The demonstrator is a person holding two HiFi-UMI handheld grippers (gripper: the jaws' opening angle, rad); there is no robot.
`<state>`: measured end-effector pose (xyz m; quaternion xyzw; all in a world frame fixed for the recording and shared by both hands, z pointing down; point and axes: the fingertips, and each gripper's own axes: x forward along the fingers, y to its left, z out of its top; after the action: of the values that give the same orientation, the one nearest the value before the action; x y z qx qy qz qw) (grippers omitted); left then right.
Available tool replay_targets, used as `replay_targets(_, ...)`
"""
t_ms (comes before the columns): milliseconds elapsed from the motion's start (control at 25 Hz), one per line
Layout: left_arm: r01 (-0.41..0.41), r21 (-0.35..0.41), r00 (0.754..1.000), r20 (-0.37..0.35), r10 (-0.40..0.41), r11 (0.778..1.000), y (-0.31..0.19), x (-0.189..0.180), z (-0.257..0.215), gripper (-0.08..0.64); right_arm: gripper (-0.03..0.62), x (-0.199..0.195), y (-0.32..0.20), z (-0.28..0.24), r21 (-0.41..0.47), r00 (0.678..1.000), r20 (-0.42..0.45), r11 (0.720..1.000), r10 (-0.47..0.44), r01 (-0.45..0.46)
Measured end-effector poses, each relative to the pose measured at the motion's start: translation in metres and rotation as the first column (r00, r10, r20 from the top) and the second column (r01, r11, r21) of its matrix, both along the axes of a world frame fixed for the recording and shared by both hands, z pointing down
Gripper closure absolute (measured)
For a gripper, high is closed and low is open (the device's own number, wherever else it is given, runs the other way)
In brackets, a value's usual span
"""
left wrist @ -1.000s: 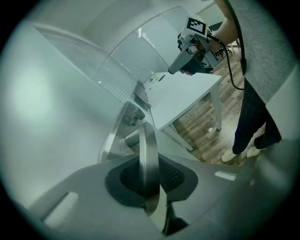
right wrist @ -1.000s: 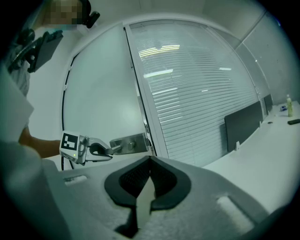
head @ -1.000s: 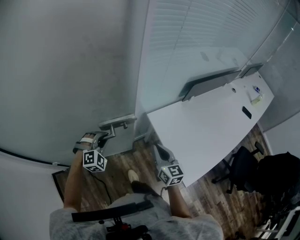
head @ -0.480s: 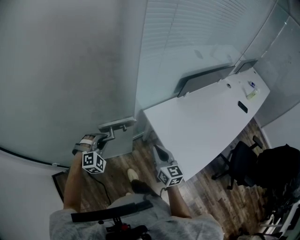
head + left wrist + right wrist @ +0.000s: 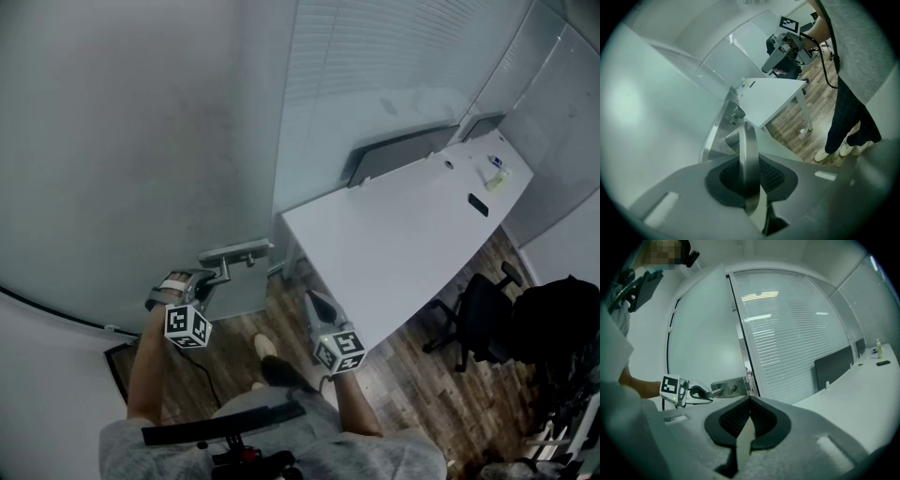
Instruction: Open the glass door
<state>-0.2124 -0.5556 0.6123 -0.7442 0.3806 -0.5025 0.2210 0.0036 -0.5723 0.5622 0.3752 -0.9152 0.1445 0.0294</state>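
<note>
Head view: lower left, the left tool point(image 5: 212, 275) grips the lever handle point(image 5: 234, 250) of the glass door point(image 5: 141, 150); the right tool point(image 5: 315, 300) hangs lower centre. Left gripper view: jaws clamped on that handle, centre frame. Right gripper view: jaws pressed together, empty.

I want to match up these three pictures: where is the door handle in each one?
Head view: handle lower left, held by the left gripper.
Left gripper view: handle at centre, between the jaws.
Right gripper view: handle left of centre, low.
Shared landmark: the white desk.
</note>
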Motion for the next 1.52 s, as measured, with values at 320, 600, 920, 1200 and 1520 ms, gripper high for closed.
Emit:
replay_targets(320,-0.016,0.01,1.0,0.0,0.016,1.0,0.025,0.014,0.005,0.497,0.591,0.018,0.032,0.004,0.0,1.0,-0.004,1.0,0.015,-0.015)
replay_targets(600,-0.034,0.013,0.999,0.008,0.034,0.999,0.047,0.024,0.005,0.491,0.591,0.023,0.058,-0.001,0.018,1.0,-0.001,1.0,0.007,-0.007)
replay_targets(920,-0.053,0.013,0.998,0.022,0.052,0.999,0.076,0.034,0.006,0.486,0.591,0.041,0.088,-0.005,0.026,1.0,0.002,0.999,0.029,-0.03)
replay_targets(1200,-0.084,0.015,0.996,0.034,0.084,0.996,0.099,0.042,0.005,0.486,0.591,0.052,0.112,-0.004,0.027,0.998,0.001,0.998,0.055,-0.055)
replay_targets(1520,-0.115,0.006,0.993,0.042,0.114,0.993,0.126,0.048,0.008,0.486,0.591,0.064,0.139,0.0,0.01,0.997,-0.004,0.997,0.082,-0.082)
